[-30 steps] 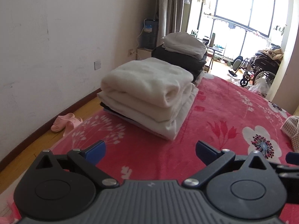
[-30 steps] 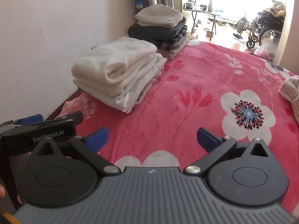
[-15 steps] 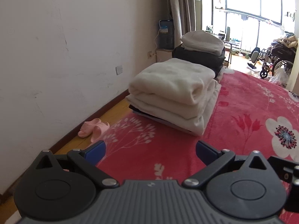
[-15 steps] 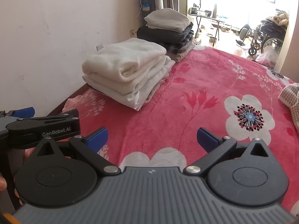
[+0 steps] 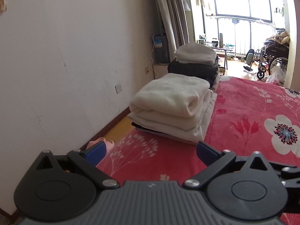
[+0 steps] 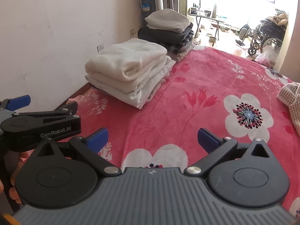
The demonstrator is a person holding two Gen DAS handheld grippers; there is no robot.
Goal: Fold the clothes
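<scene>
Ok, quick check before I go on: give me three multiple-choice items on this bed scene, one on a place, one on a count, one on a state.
1. Where does the checked cloth lie?
A. on the white pile
B. at the bed's right edge
C. on the floor

2. How many folded piles stand on the red blanket?
A. one
B. two
C. four

3. How are the right tool and the left tool?
A. both open, empty
B. both shut on cloth
C. one open, one shut

Answers: 1 B, it shows at the right rim of the right view. 2 B, the white pile and the dark pile behind it. 3 A, blue tips wide apart, nothing between.
</scene>
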